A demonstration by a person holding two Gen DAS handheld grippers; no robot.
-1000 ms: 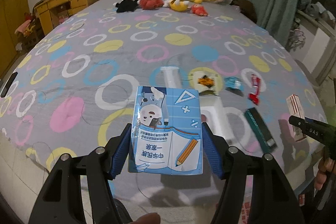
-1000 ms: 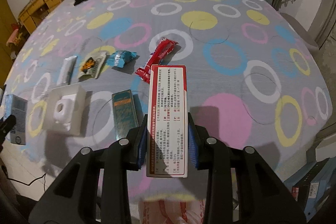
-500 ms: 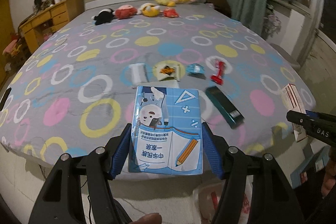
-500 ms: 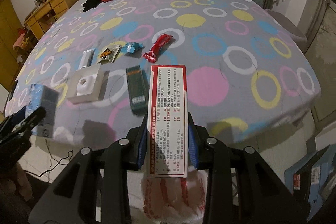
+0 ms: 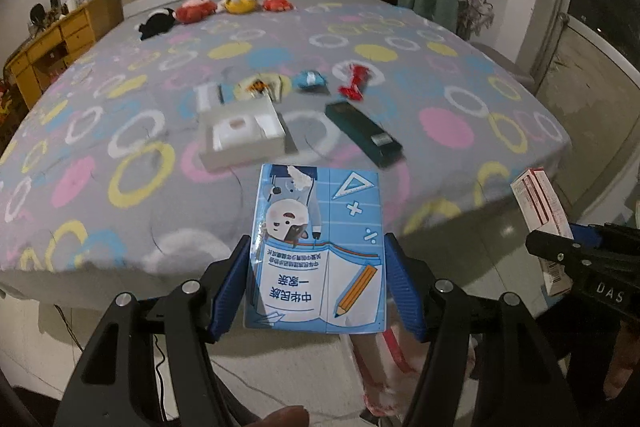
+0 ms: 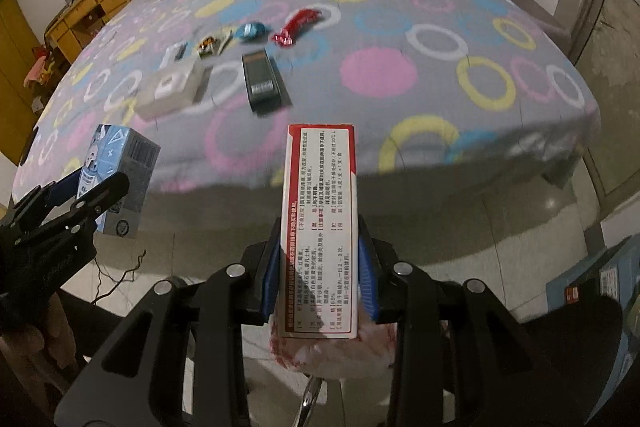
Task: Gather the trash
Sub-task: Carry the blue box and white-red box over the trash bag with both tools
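Trash sits in both our tools, off the foot of the bed and above the floor. In our left tool the blue pads are clamped on the two side edges of a blue carton printed with a cartoon figure, a pencil and an open book; seen from the right wrist, the same carton hangs at the left, beyond the bed's edge.

Going left to right across the ring-patterned bedspread, we see a white wrapper, an open white box with a moulded insert, a yellow snack packet just behind the box, a small blue wrapper, a dark green box lying diagonally, and a red wrapper behind it. These pieces lie near one another but mostly apart. A row of plush toys rests near the headboard.

Further right, our right tool is closed on the long sides of a red-and-white box covered in small print, its far end pointing toward the bed. Below that box, a pale bag with red markings shows on the floor between the tool's arms.
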